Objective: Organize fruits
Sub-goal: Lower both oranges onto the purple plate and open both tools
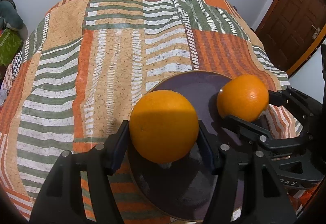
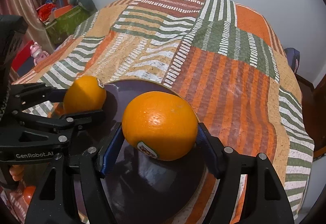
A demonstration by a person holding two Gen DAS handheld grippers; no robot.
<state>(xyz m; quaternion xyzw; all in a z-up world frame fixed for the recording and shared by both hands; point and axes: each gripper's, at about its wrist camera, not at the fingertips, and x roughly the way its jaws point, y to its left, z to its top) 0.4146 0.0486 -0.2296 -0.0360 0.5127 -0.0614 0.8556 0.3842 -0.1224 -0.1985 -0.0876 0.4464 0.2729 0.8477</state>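
Note:
A dark purple plate [image 1: 183, 85] lies on the patterned bedspread; it also shows in the right wrist view [image 2: 126, 89]. My left gripper [image 1: 164, 142] is shut on an orange [image 1: 164, 124] just above the plate's near side. My right gripper [image 2: 160, 142] is shut on a second orange [image 2: 160, 122] with a sticker, also just above the plate. In the left wrist view the right gripper [image 1: 246, 105] holds its orange [image 1: 243, 96] at the plate's right. In the right wrist view the left gripper [image 2: 81, 101] holds its orange [image 2: 84, 94] at the plate's left.
The striped orange, green and white bedspread [image 1: 112, 50] covers the bed. A brown wooden door [image 1: 295, 20] stands at the right. A green box with clutter [image 2: 63, 18] and a pink toy [image 2: 37, 52] sit beside the bed at the left.

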